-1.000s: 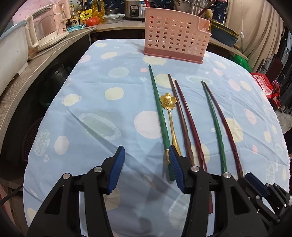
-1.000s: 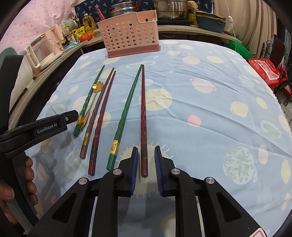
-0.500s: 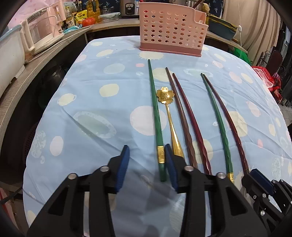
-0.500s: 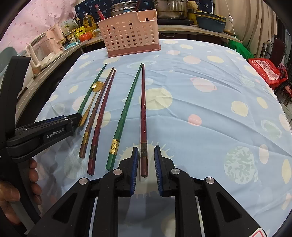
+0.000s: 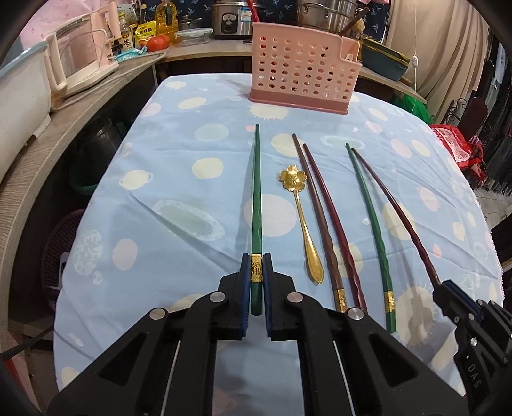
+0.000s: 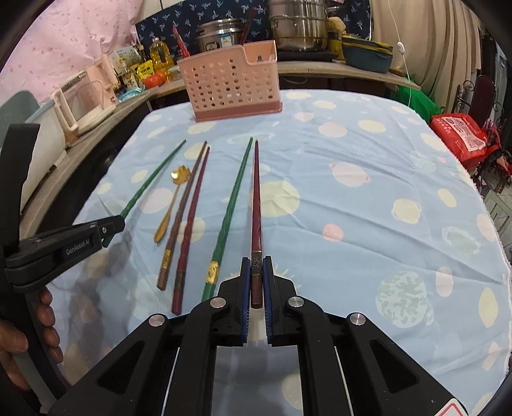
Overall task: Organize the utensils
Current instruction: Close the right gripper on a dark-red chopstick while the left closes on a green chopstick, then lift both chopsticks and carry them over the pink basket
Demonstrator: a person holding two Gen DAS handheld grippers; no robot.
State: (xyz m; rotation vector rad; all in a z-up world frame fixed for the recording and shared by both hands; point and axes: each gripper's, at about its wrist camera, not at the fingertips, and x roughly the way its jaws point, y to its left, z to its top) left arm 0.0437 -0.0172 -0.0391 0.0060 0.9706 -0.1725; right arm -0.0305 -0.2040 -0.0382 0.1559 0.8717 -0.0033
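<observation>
Left gripper (image 5: 256,268) clamped on long green chopstick (image 5: 256,192); right gripper (image 6: 256,272) clamped on slim dark-red chopstick (image 6: 256,198); end-held, likely to pivot and slip once lifted.

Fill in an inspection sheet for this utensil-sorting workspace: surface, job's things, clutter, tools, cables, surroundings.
Surface: table under a blue spotted cloth, creased.
Job's things: five chopsticks and a gold spoon lie side by side, tips toward the pink basket at the far edge.
Clutter: nothing seen on the cloth.
Tools: left tool shut on the outer green chopstick; right tool shut on the dark red chopstick; both grip near the butt ends.
Cables: white cord hangs by the curtain.
Surroundings: counter with pots, oil bottle, red bag.
</observation>
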